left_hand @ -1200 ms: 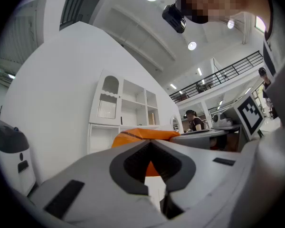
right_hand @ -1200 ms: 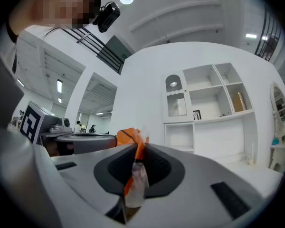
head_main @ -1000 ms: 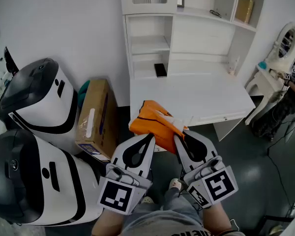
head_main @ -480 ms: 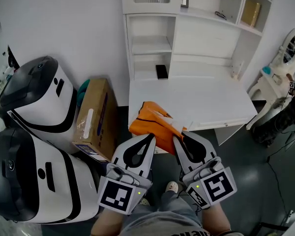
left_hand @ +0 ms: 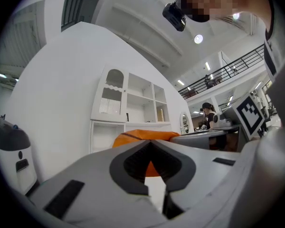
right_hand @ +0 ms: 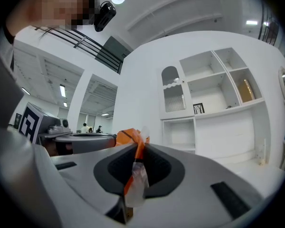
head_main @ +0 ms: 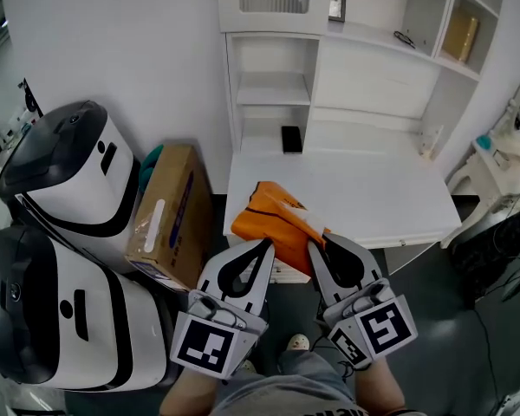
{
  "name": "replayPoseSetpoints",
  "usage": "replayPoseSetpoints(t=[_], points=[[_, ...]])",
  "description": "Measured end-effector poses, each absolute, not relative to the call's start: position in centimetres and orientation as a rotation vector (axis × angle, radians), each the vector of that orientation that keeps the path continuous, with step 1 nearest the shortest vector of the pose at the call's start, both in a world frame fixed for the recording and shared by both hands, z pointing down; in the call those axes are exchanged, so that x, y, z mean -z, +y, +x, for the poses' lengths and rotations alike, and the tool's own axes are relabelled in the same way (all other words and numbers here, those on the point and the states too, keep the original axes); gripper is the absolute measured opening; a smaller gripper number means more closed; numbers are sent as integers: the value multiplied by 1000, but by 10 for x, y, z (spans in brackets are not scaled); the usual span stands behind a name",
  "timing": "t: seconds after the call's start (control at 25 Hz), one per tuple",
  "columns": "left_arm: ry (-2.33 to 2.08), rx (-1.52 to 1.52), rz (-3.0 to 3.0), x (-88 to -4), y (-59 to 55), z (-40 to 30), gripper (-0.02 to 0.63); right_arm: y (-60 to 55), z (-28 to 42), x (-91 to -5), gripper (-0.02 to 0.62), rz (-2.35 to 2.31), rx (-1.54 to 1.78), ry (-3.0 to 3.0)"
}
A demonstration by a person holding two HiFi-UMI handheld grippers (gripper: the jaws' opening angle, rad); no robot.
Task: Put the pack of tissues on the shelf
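Note:
The pack of tissues [head_main: 273, 219] is orange, with a crinkled clear end flap, and hangs over the near edge of the white desk [head_main: 373, 189]. My left gripper [head_main: 266, 244] grips its left side; in the left gripper view the orange pack [left_hand: 142, 137] fills the hollow between the closed jaws. My right gripper [head_main: 315, 244] is shut on the end flap [right_hand: 134, 167], which stands pinched between its jaws. The white shelf unit [head_main: 269, 85] rises behind the desk, well beyond both grippers.
A black flat object [head_main: 291, 138] lies in the lowest shelf bay. A small frame [head_main: 336, 3] and a brown box [head_main: 464, 37] sit in the upper shelves. A cardboard box [head_main: 169, 211] and two white-and-black machines [head_main: 61, 172] [head_main: 61, 319] stand to the left.
Both grippers keep their hold on the pack. The desk and shelf have slid a little right and down in the head view as the view shifts.

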State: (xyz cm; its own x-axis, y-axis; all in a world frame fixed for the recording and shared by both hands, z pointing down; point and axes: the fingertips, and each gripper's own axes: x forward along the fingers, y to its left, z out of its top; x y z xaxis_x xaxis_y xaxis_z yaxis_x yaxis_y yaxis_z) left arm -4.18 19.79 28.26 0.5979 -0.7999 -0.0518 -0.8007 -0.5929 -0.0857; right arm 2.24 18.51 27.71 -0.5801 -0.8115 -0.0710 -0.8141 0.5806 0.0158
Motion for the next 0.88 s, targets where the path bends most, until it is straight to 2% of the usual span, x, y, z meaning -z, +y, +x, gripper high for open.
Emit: replayPoseSetpoints(t=[0.88], points=[[1505,-11,-2645,-285,128,31,40,111,86,-282,41,-1224,-61,2823]])
